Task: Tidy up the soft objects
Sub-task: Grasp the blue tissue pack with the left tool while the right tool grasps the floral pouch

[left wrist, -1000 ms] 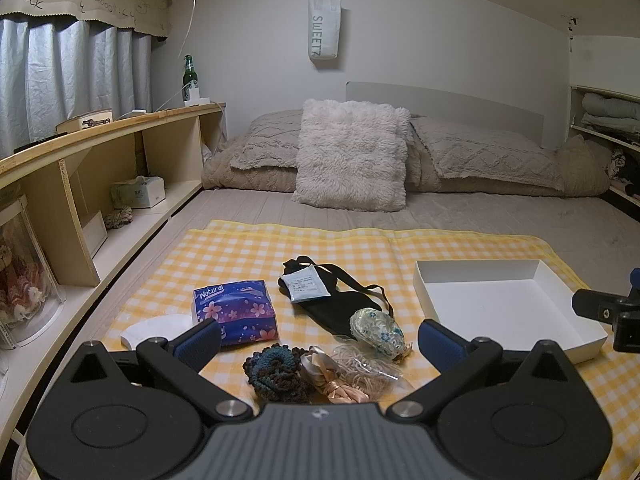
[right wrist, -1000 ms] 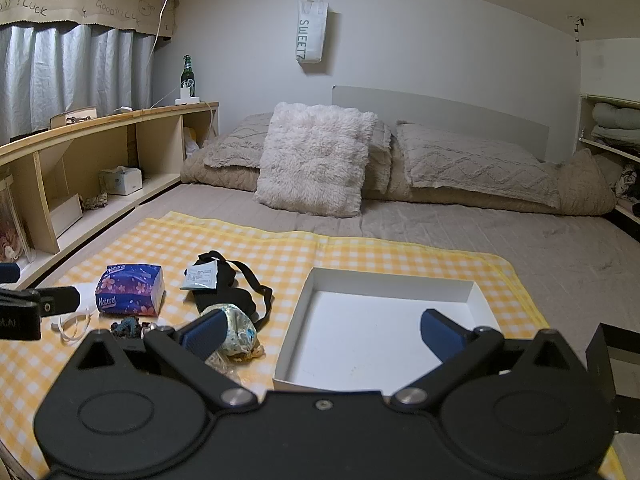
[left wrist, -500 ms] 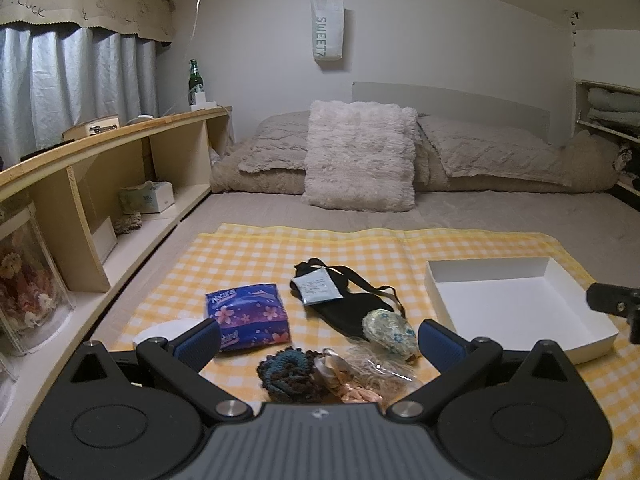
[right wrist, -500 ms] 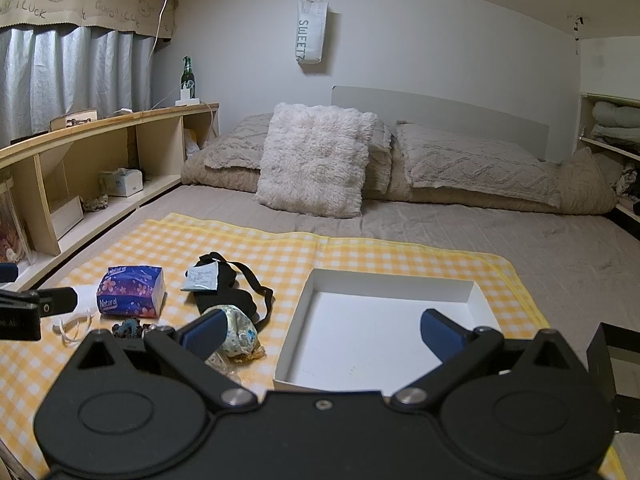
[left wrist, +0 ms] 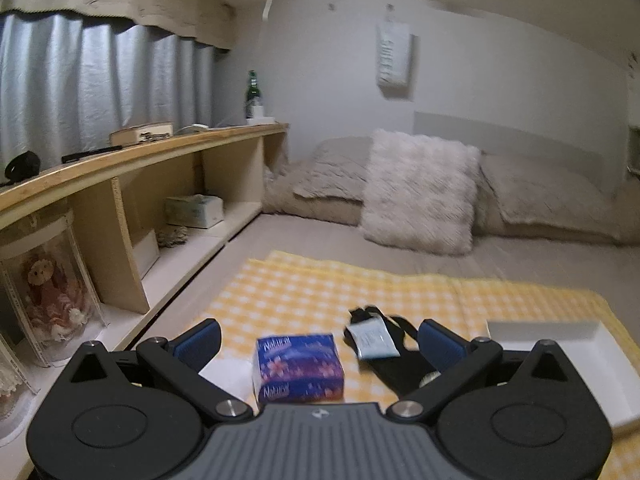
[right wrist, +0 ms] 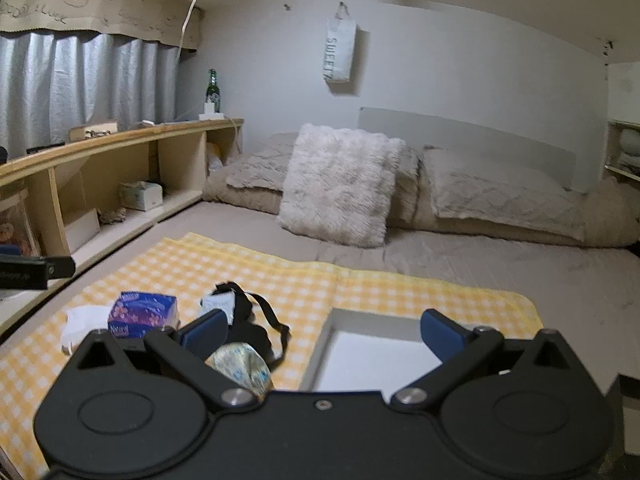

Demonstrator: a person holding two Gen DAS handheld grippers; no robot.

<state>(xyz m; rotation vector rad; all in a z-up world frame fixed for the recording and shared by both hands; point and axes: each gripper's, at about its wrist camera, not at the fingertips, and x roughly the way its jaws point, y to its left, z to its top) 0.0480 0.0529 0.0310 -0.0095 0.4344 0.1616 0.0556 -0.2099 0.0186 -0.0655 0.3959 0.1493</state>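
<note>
A purple tissue pack point(left wrist: 297, 366) lies on the yellow checked cloth point(left wrist: 320, 292), between the fingers of my open left gripper point(left wrist: 318, 340). A black eye mask point(left wrist: 400, 364) with a small white packet point(left wrist: 372, 342) on it lies to its right. In the right wrist view the tissue pack point(right wrist: 142, 314), the eye mask point(right wrist: 252, 328), a floral pouch point(right wrist: 240, 368) and a white cloth point(right wrist: 82, 320) lie left of the white tray point(right wrist: 372, 360). My right gripper point(right wrist: 320, 332) is open and empty above the tray's near edge.
A wooden shelf unit point(left wrist: 132, 184) runs along the left with a tissue box point(left wrist: 195, 211) and a doll in a clear case point(left wrist: 48, 292). A fluffy pillow point(left wrist: 420, 196) and bedding lie at the far end. The left gripper's finger point(right wrist: 36, 270) shows at the right wrist view's left edge.
My left gripper has swung left and moved forward over the tissue pack; the scrunchies have dropped out of its view. My right gripper has tilted up and edged forward.
</note>
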